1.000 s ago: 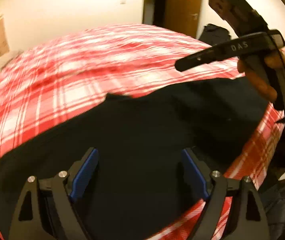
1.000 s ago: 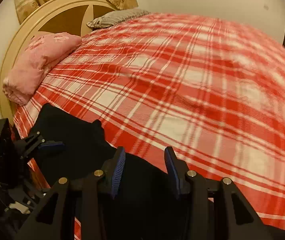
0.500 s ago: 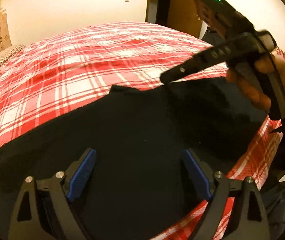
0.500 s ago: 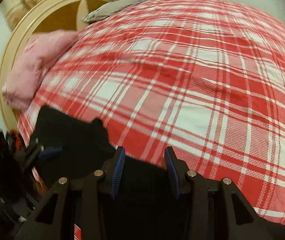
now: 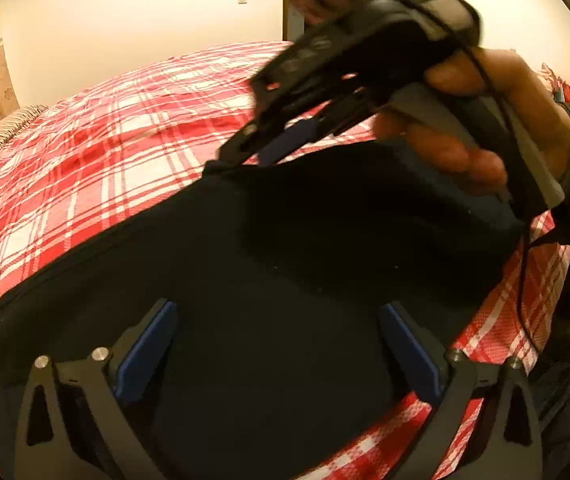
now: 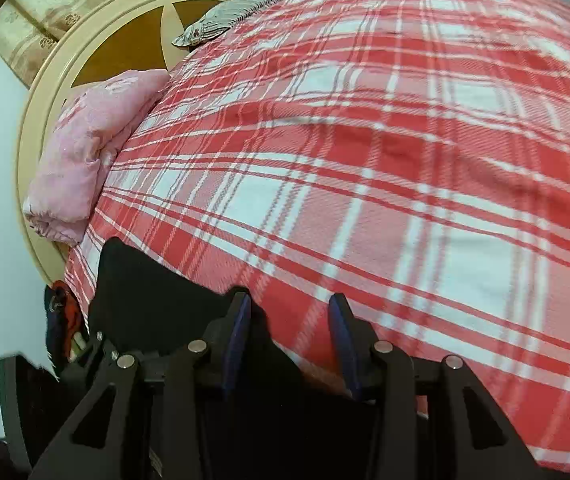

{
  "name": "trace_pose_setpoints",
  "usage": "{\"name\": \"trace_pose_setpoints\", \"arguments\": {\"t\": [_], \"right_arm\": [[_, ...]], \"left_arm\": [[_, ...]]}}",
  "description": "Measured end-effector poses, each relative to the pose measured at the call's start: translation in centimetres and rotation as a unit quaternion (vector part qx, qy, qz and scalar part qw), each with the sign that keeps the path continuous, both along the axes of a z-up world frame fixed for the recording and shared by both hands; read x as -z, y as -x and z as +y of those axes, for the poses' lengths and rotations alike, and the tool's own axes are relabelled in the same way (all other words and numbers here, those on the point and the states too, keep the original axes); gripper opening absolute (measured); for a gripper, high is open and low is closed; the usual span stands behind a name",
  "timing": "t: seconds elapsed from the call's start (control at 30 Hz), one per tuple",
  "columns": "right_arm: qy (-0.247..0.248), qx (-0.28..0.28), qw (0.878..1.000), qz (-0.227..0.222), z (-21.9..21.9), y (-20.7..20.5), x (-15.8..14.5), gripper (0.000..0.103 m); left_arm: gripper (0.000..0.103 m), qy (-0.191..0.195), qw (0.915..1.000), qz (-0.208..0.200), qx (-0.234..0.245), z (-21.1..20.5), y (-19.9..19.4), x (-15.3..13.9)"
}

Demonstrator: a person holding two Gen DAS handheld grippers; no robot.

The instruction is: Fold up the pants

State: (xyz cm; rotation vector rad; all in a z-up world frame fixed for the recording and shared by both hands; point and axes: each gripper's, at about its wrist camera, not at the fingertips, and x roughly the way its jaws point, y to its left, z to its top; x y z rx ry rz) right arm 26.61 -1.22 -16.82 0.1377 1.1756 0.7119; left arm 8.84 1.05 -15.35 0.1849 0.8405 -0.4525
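Black pants [image 5: 269, 264] lay flat on the plaid bedspread [image 5: 125, 152]. My left gripper [image 5: 277, 344] gaped wide above them; only its view showed my right hand. Right gripper [image 6: 289, 328] hung narrowly parted at the pants' edge.

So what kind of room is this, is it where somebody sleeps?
Most likely a bedroom. A big bed with a red and white plaid cover fills the view, a round cream headboard stands at its end, and a pink pillow lies against it. Black pants are spread on the bed.
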Motion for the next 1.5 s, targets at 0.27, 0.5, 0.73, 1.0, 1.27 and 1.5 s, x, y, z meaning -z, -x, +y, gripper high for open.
{"name": "trace_pose_setpoints", "arguments": {"t": [0.27, 0.5, 0.73, 1.0, 1.27, 1.5], "right_arm": [[0.017, 0.021, 0.999, -0.018, 0.5, -0.3, 0.6, 0.017], [0.008, 0.044, 0.997, -0.066, -4.0, 2.0, -2.8, 0.022], [0.052, 0.117, 0.983, -0.129, -16.1, 6.7, -6.9, 0.054], [0.094, 0.279, 0.948, -0.120, -32.7, 14.0, -8.8, 0.054], [0.140, 0.447, 0.878, -0.103, -46.4, 19.3, -7.2, 0.054], [0.035, 0.504, 0.853, -0.134, -51.2, 22.1, -8.8, 0.054]], "left_arm": [[0.103, -0.004, 1.0000, -0.007, 0.001, 0.2, 0.2, 0.1], [0.103, 0.022, 0.9996, 0.016, -0.003, 0.5, -0.1, -1.1], [0.103, 0.026, 0.9995, 0.008, 0.019, -1.7, -0.6, -2.0], [0.103, 0.016, 0.9986, 0.010, 0.048, -4.2, -1.9, -2.0], [0.103, -0.010, 0.9981, 0.023, 0.056, -6.3, -1.7, -1.0], [0.103, -0.015, 0.9980, 0.022, 0.057, -6.9, -1.6, -1.6]]}}
